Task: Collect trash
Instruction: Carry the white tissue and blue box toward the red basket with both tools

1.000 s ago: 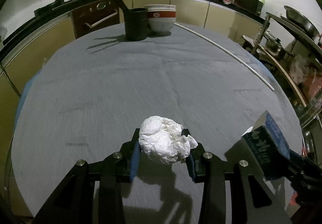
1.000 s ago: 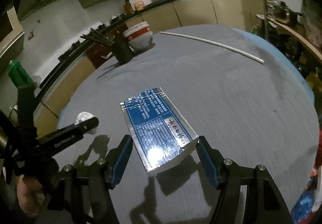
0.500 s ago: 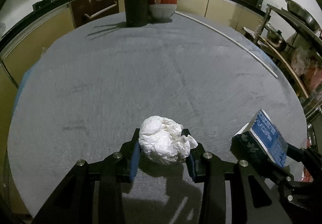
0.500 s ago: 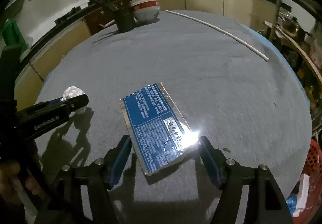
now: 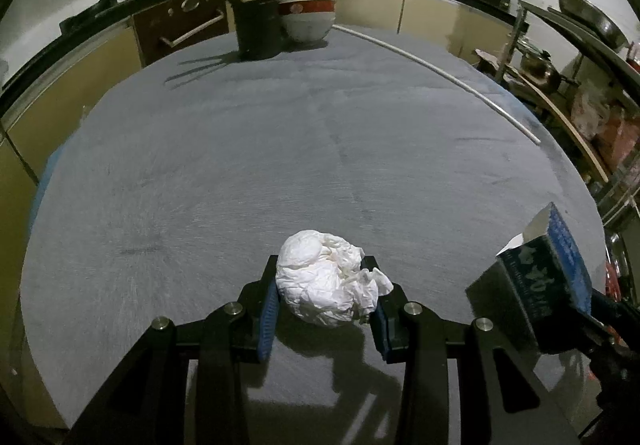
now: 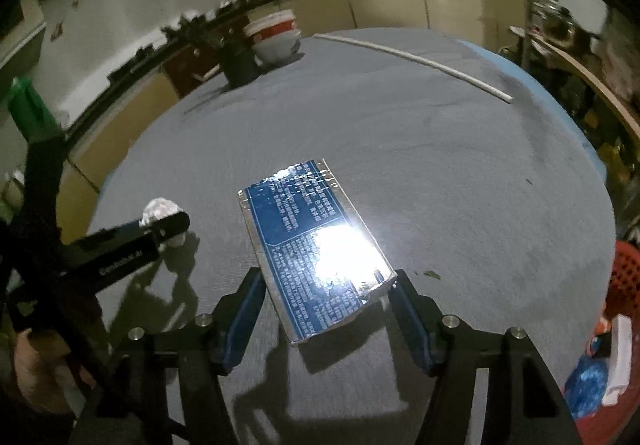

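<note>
The left gripper (image 5: 324, 309) is clamping the crumpled tissue (image 5: 330, 283) above the table (image 5: 280, 149) near its front edge; the right gripper (image 6: 326, 315) is pinching the blue packet (image 6: 312, 249) there, the tabletop beyond lying open.

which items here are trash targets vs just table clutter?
Job items:
- crumpled tissue, held in left gripper
- blue foil packet, held in right gripper
- red basket, probably the trash destination

Lying about:
- black chopstick holder
- stacked bowls
- white rod
</note>
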`<state>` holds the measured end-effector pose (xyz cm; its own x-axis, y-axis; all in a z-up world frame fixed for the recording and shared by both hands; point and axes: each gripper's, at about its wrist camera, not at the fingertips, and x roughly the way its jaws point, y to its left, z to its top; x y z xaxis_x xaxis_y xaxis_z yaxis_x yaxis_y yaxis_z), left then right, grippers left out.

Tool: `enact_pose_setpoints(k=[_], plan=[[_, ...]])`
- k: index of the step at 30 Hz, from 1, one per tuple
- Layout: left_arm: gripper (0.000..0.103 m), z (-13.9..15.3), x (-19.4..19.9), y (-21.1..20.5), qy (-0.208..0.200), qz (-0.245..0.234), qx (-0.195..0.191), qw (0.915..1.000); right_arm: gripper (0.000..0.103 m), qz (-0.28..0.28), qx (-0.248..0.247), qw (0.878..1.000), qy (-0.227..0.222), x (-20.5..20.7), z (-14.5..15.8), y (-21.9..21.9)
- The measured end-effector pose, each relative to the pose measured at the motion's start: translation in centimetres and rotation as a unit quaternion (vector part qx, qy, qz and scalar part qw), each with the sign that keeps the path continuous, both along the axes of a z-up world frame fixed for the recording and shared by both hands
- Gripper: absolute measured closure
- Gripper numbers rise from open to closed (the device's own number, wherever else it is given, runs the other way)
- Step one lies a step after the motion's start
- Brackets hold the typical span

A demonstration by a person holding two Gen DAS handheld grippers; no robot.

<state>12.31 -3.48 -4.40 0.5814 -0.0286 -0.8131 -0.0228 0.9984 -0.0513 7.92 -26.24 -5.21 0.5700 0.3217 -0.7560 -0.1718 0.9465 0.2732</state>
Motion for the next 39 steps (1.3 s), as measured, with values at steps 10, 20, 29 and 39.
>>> enact_pose_setpoints(k=[10, 20, 29, 39], plan=[[0.062, 1.9, -2.2, -4.6, -0.018, -0.041, 0.010, 0.9989, 0.037, -0.050, 0.040, 0.997, -0.032, -3.7, 1.9, -4.1], [0.062, 3.3, -4.4, -11.3, -0.029, -0.106, 0.013, 0.9938, 0.037, -0.113, 0.056, 0.990, -0.057, -8.1, 3.2, -9.5], [0.062, 3.6, -6.0, -18.2, -0.029, -0.172, 0.015, 0.9846, 0.037, -0.184, 0.062, 0.979, -0.065, -12.1, 3.2, -15.7], [0.062, 4.0, -7.1, -24.4, -0.027, -0.222, 0.012, 0.9745, 0.037, -0.249, 0.065, 0.964, -0.067, -15.5, 2.6, -21.2]])
